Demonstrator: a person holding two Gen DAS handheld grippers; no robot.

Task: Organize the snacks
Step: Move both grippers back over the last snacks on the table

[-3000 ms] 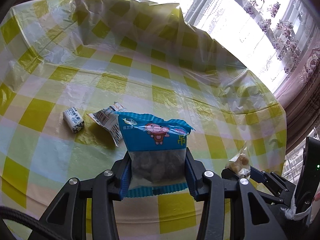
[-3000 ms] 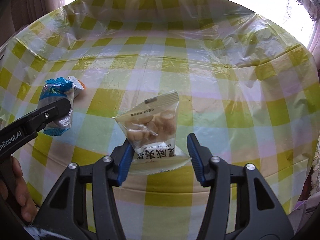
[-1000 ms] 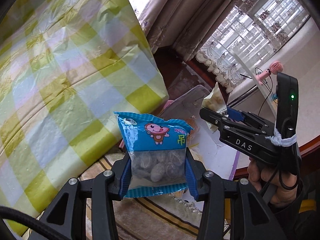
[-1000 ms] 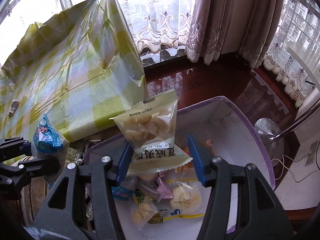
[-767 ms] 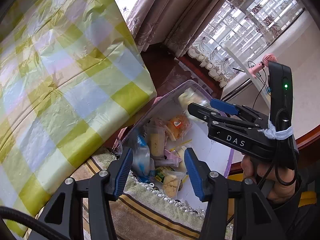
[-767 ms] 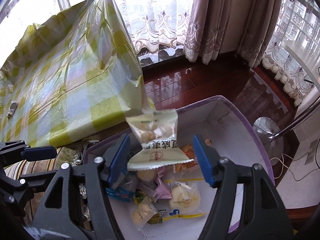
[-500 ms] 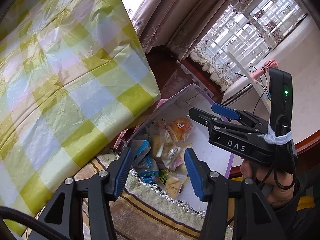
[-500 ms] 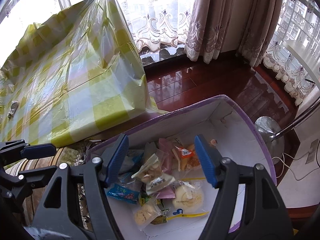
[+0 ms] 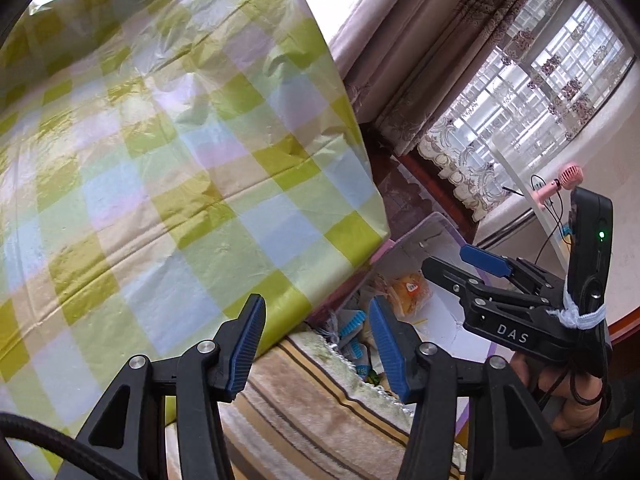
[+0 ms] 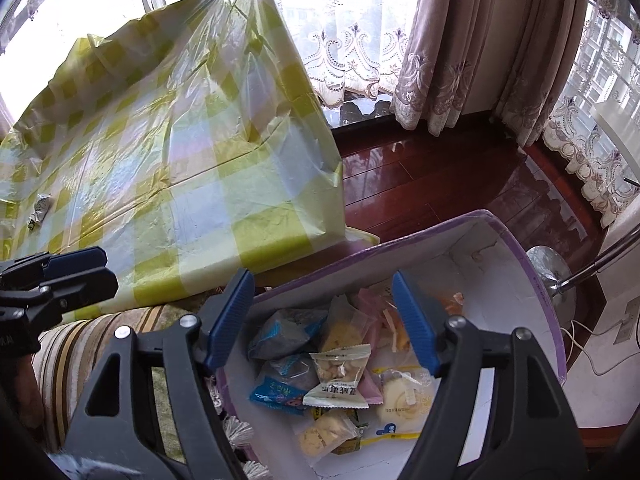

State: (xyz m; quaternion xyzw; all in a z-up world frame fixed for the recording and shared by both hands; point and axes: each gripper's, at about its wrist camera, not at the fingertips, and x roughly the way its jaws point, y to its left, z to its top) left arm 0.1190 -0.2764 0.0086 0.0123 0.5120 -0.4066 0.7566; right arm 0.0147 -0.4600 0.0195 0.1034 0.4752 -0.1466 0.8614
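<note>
A white box with a purple rim (image 10: pixel 532 280) stands on the floor beside the table, holding several snack packets. The blue packet (image 10: pixel 280 388) and the beige biscuit packet (image 10: pixel 338 372) lie loose on top of the pile. My right gripper (image 10: pixel 324 316) hangs above the box; its jaws are opening and nothing is between them. My left gripper (image 9: pixel 316 344) is open and empty, over the box's near edge (image 9: pixel 416 240) and the table's corner. The left wrist view shows the right gripper (image 9: pixel 460 266) beside it. A small wrapped snack (image 10: pixel 40 208) lies on the table.
The table under a yellow-green checked plastic cloth (image 9: pixel 180 160) fills the left. A striped, fringed rug or cushion (image 9: pixel 320 408) lies below the grippers. Dark wooden floor (image 10: pixel 440 176), curtains (image 10: pixel 460 40) and a metal stand base (image 10: pixel 548 272) are behind and right of the box.
Both grippers opened and let their packets fall into the box: the blue one from the left, the beige one from the right. The left gripper has since swung toward the table.
</note>
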